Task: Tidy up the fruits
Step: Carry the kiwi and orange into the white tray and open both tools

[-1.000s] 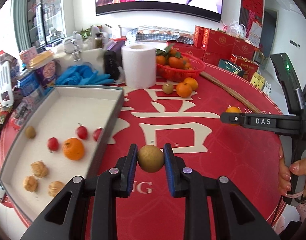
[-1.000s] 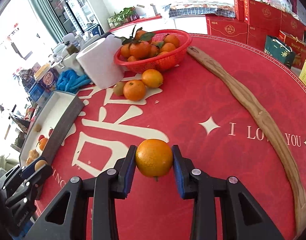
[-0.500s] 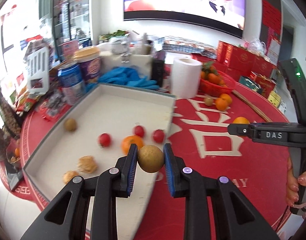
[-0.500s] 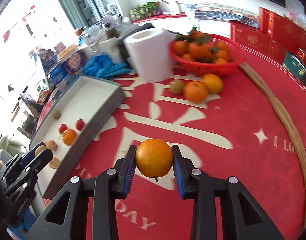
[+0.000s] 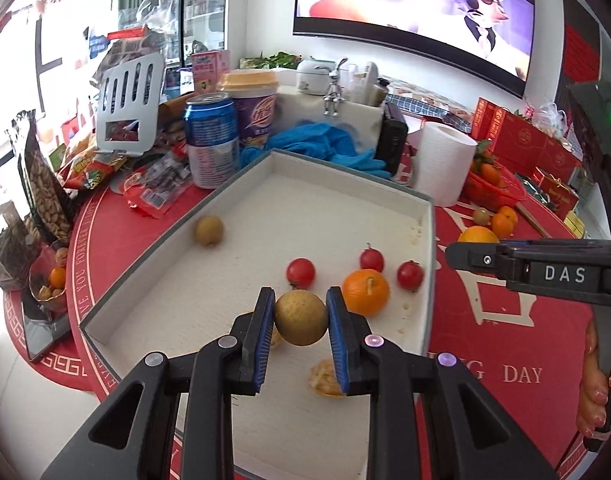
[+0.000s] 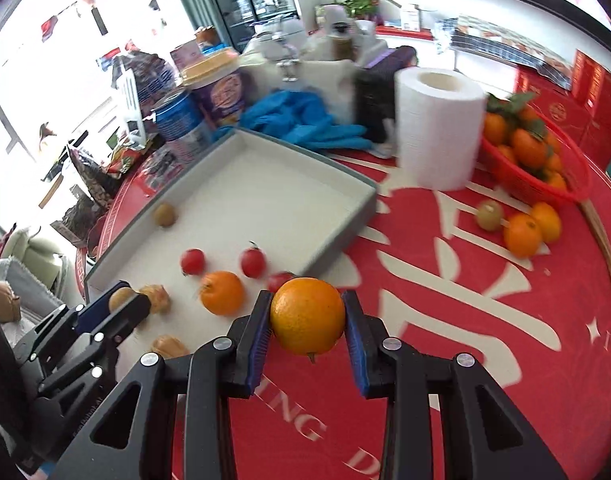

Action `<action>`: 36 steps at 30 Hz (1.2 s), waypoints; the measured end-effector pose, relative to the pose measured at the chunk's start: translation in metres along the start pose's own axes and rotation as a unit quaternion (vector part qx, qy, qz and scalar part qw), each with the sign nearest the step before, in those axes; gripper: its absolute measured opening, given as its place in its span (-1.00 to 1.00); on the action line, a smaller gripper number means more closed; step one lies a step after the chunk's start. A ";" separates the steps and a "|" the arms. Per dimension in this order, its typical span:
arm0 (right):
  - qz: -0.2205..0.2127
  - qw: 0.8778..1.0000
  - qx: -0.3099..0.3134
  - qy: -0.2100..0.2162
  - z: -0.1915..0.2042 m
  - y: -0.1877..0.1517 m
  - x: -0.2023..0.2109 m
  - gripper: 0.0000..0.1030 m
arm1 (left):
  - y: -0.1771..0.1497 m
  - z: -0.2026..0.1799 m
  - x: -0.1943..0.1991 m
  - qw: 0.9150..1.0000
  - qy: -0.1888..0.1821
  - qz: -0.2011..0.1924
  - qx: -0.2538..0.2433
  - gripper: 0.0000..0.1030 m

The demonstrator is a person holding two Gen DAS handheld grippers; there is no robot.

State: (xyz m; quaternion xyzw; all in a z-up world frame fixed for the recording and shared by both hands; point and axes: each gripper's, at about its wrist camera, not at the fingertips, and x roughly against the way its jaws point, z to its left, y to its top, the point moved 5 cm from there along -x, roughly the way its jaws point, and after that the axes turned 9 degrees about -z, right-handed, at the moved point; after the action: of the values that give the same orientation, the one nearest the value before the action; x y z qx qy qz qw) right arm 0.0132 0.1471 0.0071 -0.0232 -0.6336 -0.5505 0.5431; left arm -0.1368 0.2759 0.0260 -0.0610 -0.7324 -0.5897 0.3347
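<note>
The left gripper (image 5: 300, 319) jaws clamp a brown round fruit (image 5: 301, 318) above the white tray (image 5: 428, 240). The right gripper (image 6: 307, 322), marked "DAS", grips an orange (image 6: 307, 315) over the red tabletop (image 6: 445, 360) printed "DAY", just beside the tray's near edge.

I take this for a home living room: a large wall-mounted television (image 5: 409, 8) plays a cartoon above my round red-clothed table (image 6: 485, 320), crowded with snack packets (image 5: 145, 196), a blue drink can (image 5: 211, 140) and stacked red gift boxes (image 5: 521, 140).
</note>
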 end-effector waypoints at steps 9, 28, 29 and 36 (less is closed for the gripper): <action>-0.002 1.000 0.009 0.005 0.024 0.019 -0.029 -0.30 | -0.006 0.013 -0.017 1.000 0.002 0.012 0.021 -0.44; 0.022 1.000 0.014 -0.005 0.028 0.023 -0.070 -0.30 | -0.010 0.007 -0.022 1.000 0.021 -0.002 0.006 -0.27; 0.022 1.000 0.013 -0.005 0.027 0.024 -0.070 -0.30 | -0.010 0.007 -0.023 1.000 0.018 0.001 0.007 -0.02; -0.010 1.000 0.014 -0.001 0.030 0.037 -0.060 0.98 | -0.007 0.004 -0.017 1.000 0.026 -0.014 -0.008 0.55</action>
State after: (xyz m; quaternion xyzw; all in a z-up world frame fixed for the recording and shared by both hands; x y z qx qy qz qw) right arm 0.0407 0.2175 -0.0052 -0.0100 -0.6416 -0.5470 0.5377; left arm -0.1286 0.2827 0.0101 -0.0375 -0.7196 -0.6014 0.3450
